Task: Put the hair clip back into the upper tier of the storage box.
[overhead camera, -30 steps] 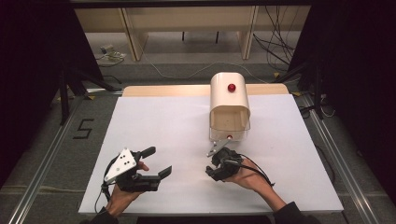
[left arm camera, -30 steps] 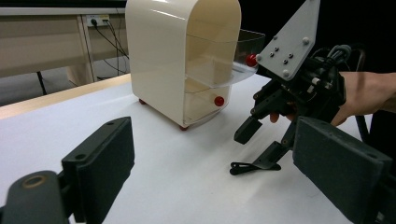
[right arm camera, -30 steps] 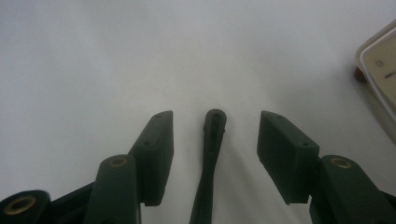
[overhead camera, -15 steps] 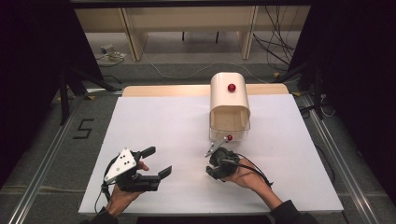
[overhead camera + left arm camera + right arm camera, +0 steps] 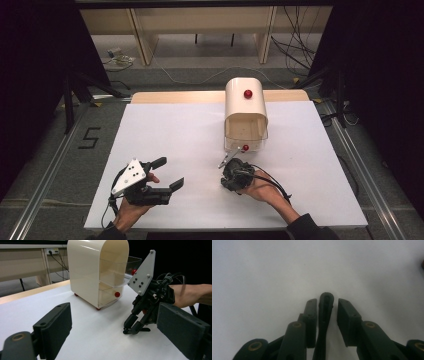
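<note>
Thin black handle-like piece (image 5: 325, 315), lying flat on the white tabletop (image 5: 170, 135), lower centre of the right gripper view; its rounded tip sits between the right tool (image 5: 325, 307) jaws. What it is, can't tell. The high view shows a slim grey utensil (image 5: 226, 160) poking up-left from that tool, probably the same item.

Right tool: jaws have just been closing, the piece between them. Left pad looks touching, right pad shows a thin gap, so not clamped.

Left tool (image 5: 169, 175): wide open, empty, lower left of the high view, well apart from the rest.

Risks:
- Piece is thin and flat on the tabletop; pads may ride over it or pinch only the tip, so it pivots or slips on lift.
- One-sided contact could shove it sideways before the grip forms.
- Cream rounded-top plastic cabinet with clear drawers (image 5: 245, 117) stands just above the right tool in the high view; lower drawer is pulled out, a swing could knock it.

Counts: 1 black piece, 1 cabinet, 2 clear drawers, 2 red drawer knobs (image 5: 117, 294), 1 red dot on the cabinet top, 2 tools.
</note>
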Demonstrator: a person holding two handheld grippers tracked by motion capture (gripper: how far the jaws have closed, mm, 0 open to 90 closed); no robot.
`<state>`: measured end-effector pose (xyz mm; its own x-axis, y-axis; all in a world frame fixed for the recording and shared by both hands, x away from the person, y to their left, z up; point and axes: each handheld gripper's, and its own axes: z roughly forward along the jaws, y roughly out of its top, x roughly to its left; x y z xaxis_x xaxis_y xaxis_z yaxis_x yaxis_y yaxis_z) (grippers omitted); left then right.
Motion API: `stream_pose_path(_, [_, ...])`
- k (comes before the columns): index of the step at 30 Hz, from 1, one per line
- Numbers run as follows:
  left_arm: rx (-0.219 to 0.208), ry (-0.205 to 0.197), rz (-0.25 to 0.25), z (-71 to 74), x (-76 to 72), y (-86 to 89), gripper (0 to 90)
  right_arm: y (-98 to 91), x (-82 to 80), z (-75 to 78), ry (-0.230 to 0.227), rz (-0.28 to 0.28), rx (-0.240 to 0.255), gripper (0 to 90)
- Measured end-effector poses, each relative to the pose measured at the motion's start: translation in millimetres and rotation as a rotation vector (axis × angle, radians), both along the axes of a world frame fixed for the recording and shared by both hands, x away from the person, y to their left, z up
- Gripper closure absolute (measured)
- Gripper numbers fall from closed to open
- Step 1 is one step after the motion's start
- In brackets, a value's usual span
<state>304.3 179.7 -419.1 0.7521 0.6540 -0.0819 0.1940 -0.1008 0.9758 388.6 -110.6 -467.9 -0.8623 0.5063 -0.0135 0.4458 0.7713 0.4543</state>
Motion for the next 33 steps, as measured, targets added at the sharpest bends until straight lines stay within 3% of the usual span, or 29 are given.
stream_pose_path(20, [-0.001, 0.000, -0.001, 0.0, 0.0, -0.6, 12.2, 2.1, -5.9, 0.3, -0.007, 0.006, -0.002, 76.8])
stream_pose_path(33, [0.001, -0.001, -0.001, 0.2, -0.1, -0.8, 12.2, -1.4, -7.9, 8.2, -0.073, -0.014, 0.068, 76.9])
